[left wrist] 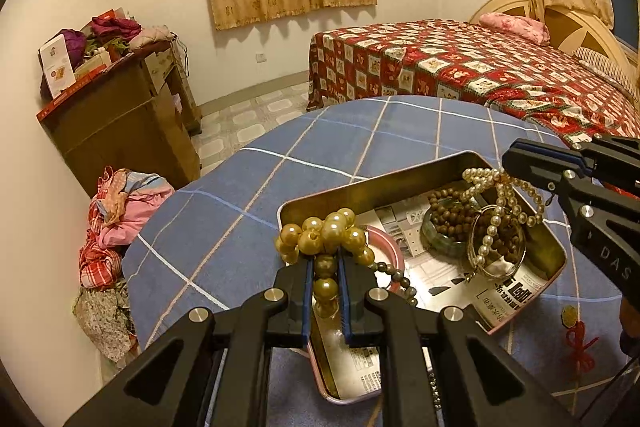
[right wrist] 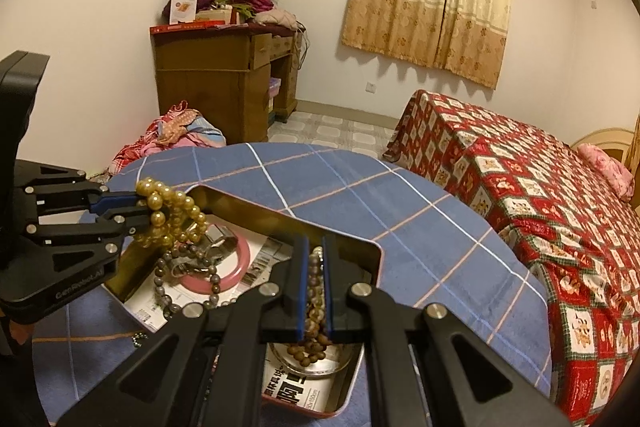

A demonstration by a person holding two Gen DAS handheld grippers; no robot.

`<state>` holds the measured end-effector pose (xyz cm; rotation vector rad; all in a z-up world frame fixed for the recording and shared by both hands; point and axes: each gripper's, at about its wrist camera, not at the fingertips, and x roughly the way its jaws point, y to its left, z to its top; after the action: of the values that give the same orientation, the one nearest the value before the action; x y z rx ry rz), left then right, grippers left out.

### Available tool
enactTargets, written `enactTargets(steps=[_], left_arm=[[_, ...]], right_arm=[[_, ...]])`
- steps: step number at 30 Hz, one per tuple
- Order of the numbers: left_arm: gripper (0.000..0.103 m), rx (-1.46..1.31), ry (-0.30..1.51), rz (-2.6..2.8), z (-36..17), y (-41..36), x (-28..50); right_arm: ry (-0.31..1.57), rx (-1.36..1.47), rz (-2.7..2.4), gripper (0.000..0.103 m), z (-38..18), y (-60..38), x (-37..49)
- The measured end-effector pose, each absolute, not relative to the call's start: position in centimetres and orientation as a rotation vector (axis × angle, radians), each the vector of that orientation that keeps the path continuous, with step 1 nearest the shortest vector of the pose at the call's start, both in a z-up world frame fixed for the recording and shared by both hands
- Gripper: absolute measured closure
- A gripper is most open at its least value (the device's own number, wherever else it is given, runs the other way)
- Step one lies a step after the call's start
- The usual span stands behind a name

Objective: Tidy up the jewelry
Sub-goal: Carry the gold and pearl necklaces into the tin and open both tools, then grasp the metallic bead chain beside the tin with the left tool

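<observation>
Jewelry fills a metal tin point(left wrist: 554, 247) on the blue checked tablecloth point(left wrist: 320, 147). Over the tin's left end, the left gripper point(left wrist: 325, 269) is clamped on a gold bead bracelet point(left wrist: 324, 231), held above the rim. Just right of it, inside the tin, lie a pink bangle point(right wrist: 236, 267) and a grey bead string point(left wrist: 396, 273). Farther right in the tin sit brown wooden beads point(left wrist: 452, 215). At the tin's right end, the right gripper point(right wrist: 316, 267) is closed on a white pearl strand point(left wrist: 500, 203) hanging over the tin.
</observation>
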<state>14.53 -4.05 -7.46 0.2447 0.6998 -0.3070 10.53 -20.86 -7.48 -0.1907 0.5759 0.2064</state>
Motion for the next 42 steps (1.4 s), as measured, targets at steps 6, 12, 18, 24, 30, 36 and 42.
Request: enactTargets(steps=[6,12,18,24,30,36,42], left_arm=[[0.093,0.246,0.705,-0.306,-7.7,-4.0,14.6],[0.093,0.244,0.71,-0.304,-8.0,-4.1,14.8],[0.093,0.244,0.716,-0.303,-8.2,-4.0,14.8],[0.093,0.241,0.724,-0.302,-8.3,-3.8,15.0],[0.093,0.245,0.724,-0.307,-8.3,-3.9,14.8],[0.052,0.265,0.719,-0.293,-7.9,-4.2,14.3],[0.02,0.25,0.663,-0.262,-6.7,-3.6,12.9]], right_arm=[[0.592,-0.186,0.2,0.095,-7.9,-21.1,10.7],[0.599,-0.182,0.198,0.095,-8.2,-21.4,10.8],[0.609,-0.181,0.196,0.095,-8.5,-21.5,10.9],[0.615,-0.183,0.188,0.095,-8.8,-21.6,10.9],[0.615,-0.191,0.184,0.095,-8.8,-21.6,10.8],[0.641,-0.193,0.191,0.059,-9.0,-21.6,10.6],[0.619,-0.173,0.172,0.04,-8.5,-22.0,8.8]])
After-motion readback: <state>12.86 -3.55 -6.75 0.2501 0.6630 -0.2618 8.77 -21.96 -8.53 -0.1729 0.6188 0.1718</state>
